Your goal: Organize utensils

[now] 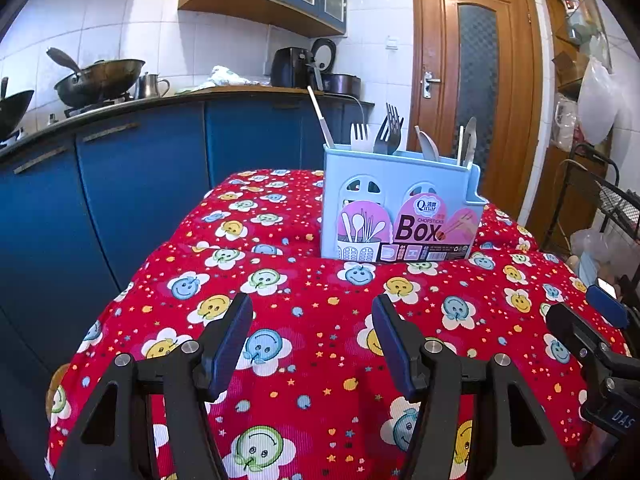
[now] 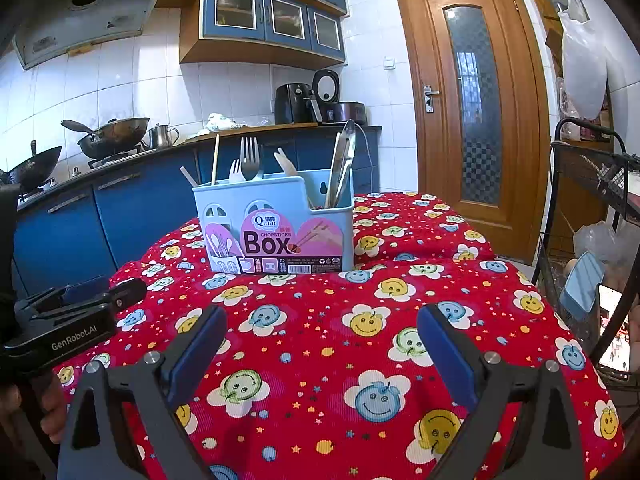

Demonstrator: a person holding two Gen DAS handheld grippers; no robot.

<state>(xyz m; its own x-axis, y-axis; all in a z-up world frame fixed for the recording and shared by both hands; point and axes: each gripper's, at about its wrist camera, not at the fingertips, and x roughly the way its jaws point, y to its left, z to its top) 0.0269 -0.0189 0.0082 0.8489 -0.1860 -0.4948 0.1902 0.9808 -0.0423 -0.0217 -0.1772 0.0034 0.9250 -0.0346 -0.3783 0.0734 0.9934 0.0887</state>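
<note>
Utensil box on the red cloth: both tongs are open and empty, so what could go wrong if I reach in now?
1. The utensil box stands on a padded, creased tablecloth; a sideways pull might tip it.
2. The metal fork and white fork stand close together, so closing on one could drag the other.
3. The left tongs and right tongs hang close side by side and may collide.

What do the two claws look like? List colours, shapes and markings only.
Both claws, left claw and right claw, have black angular frames with triangular cut-outs, silver round bolts and flat dark-blue pads lining the fingers. The left claw's black body reads "GenRobot.AI" in white in the right wrist view. No cables or sleeves show.
</note>
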